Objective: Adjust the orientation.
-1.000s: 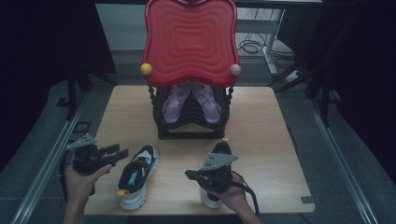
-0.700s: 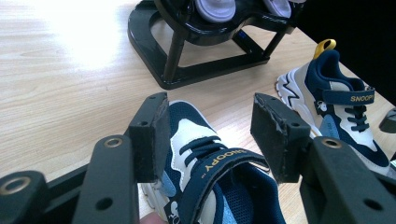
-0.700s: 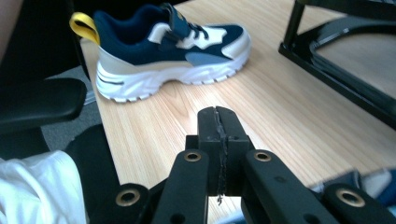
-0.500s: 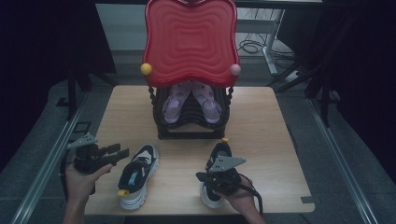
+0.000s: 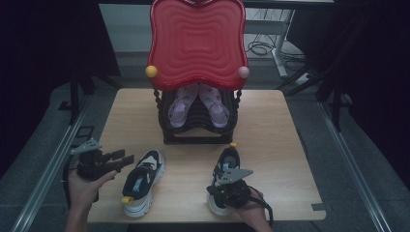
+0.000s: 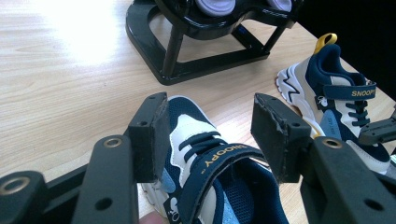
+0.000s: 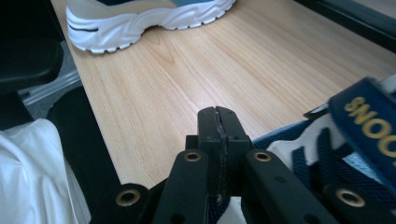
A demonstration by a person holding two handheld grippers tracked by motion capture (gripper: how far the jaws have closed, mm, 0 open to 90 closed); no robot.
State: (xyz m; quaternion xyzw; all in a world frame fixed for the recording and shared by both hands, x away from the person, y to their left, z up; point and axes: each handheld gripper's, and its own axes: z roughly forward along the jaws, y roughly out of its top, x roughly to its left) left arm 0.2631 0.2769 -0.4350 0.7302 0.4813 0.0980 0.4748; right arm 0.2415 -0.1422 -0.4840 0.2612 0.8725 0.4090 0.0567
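Observation:
Two navy, white and beige sneakers lie on the wooden table (image 5: 270, 145). My left gripper (image 5: 126, 158) is open at the table's left edge, beside the left sneaker (image 5: 140, 181). In the left gripper view its jaws (image 6: 210, 135) frame that sneaker's strap (image 6: 219, 161) without touching it. The right sneaker (image 5: 226, 162) lies near the front edge, with my right gripper (image 5: 217, 187) low over its heel end. In the right gripper view the jaws (image 7: 218, 123) are pressed together with nothing between them, just left of the right sneaker (image 7: 345, 140).
A black shoe rack (image 5: 198, 128) stands at mid-table and holds a pair of purple sandals (image 5: 196, 104); a red wavy tray (image 5: 196, 43) stands on top of it. The table's front edge runs close to both hands. A dark floor and metal rails surround the table.
My right gripper has drawn back toward the person, from the middle of the right sneaker to its heel end. The left gripper has barely moved.

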